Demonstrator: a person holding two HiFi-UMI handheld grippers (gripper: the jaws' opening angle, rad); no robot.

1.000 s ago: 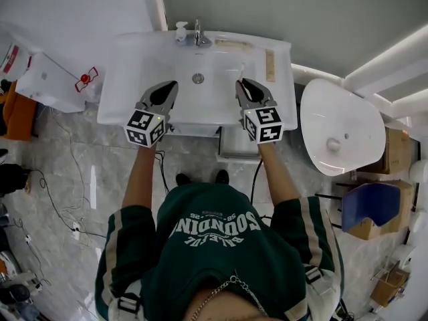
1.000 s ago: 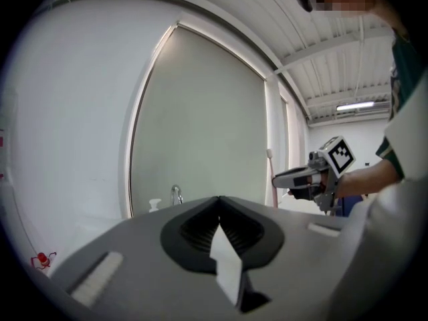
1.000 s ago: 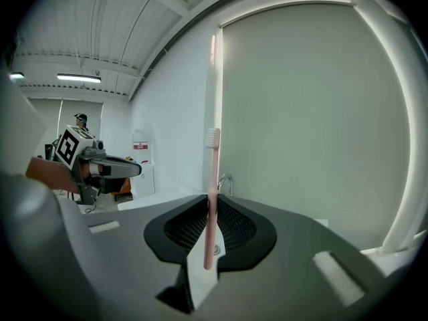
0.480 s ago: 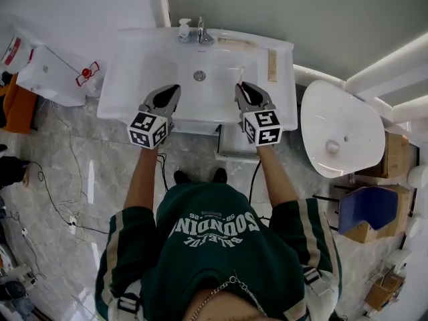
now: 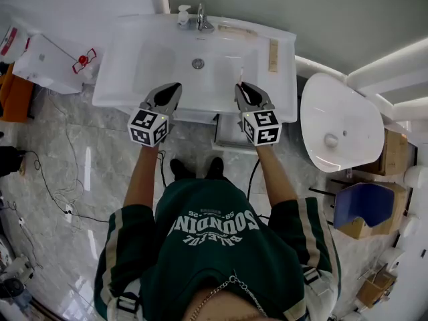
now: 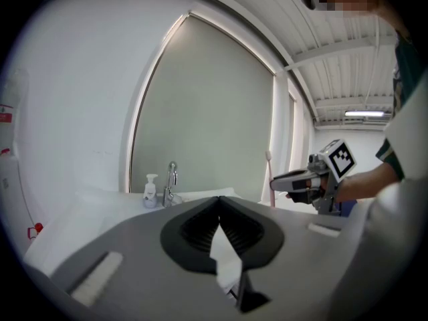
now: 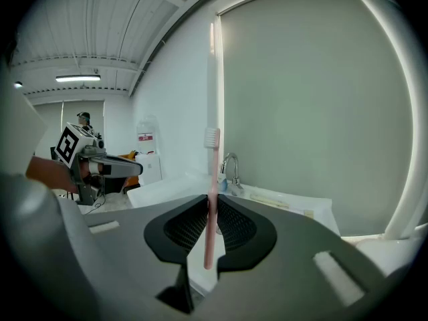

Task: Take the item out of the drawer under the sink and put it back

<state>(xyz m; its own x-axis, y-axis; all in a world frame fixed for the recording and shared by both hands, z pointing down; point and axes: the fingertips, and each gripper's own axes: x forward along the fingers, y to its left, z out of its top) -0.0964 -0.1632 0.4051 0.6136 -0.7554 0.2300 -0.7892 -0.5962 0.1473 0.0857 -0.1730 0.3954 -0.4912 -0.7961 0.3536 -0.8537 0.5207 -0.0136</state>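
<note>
A pink toothbrush (image 7: 211,179) stands upright between the pads of my right gripper (image 7: 210,202), which is shut on its handle with the bristle head on top. In the head view the right gripper (image 5: 244,89) hangs over the front right of the white sink (image 5: 120,79), and the toothbrush (image 5: 241,75) shows as a thin pink line. Over the front left is my left gripper (image 5: 170,89), and in its own view the left gripper (image 6: 219,199) has its tips together on nothing. Below the sink's front edge a white drawer (image 5: 234,136) stands pulled out.
At the back of the sink are a faucet (image 5: 200,20), a soap bottle (image 5: 182,15) and a wooden strip (image 5: 273,52). A white oval fixture (image 5: 338,126) stands to the right, a white box (image 5: 53,69) to the left. Cables (image 5: 60,192) lie on the floor.
Both grippers have sunk a little over the sink's front edge. The toothbrush stays upright in the right gripper. More of the drawer shows.
</note>
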